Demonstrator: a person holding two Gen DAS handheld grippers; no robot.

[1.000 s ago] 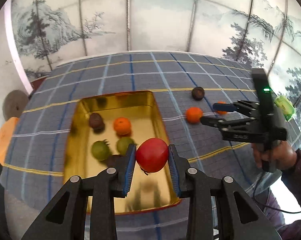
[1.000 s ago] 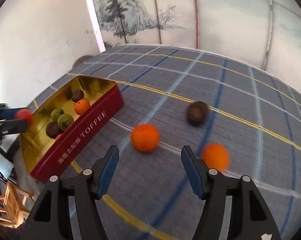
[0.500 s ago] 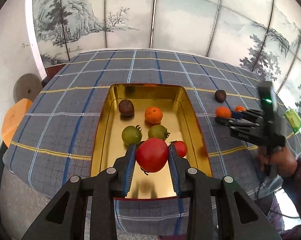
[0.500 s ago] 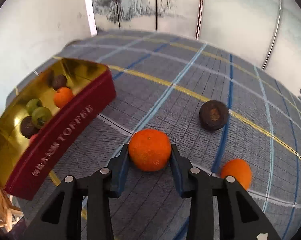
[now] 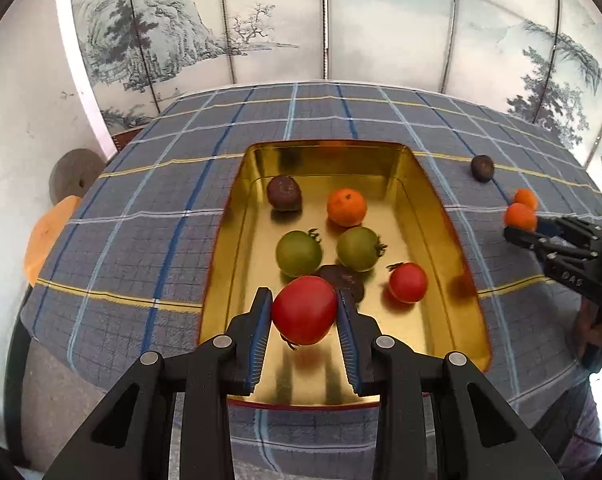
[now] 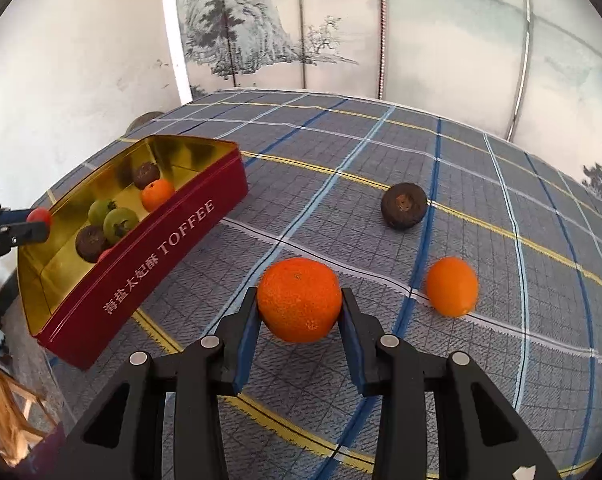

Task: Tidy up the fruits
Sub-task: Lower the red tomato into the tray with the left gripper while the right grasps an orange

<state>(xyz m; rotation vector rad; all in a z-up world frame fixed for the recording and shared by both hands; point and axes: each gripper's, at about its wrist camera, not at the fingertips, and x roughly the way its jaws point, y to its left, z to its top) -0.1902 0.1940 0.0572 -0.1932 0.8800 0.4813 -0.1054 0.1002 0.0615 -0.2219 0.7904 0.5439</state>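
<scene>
My left gripper [image 5: 304, 312] is shut on a red tomato [image 5: 304, 314] and holds it above the near end of the gold-lined red toffee tin [image 5: 457, 264]. The tin holds two green tomatoes [image 5: 299, 253], an orange [image 5: 346, 207], two dark brown fruits [image 5: 284, 193] and a small red tomato [image 5: 408, 282]. My right gripper [image 6: 299, 306] is shut on an orange [image 6: 299, 299] just above the checked cloth, right of the tin [image 6: 149, 256]. A smaller orange [image 6: 452, 286] and a dark brown fruit [image 6: 404, 206] lie on the cloth beyond it.
The table wears a blue-grey checked cloth [image 6: 501, 184]. A painted folding screen [image 5: 325, 24] stands behind it. A round grey object [image 5: 71, 178] and an orange stool [image 5: 45, 236] sit off the table's left edge.
My right gripper closed on the orange and lifted it slightly. My left gripper, holding the red tomato, swung over the tin's near end.
</scene>
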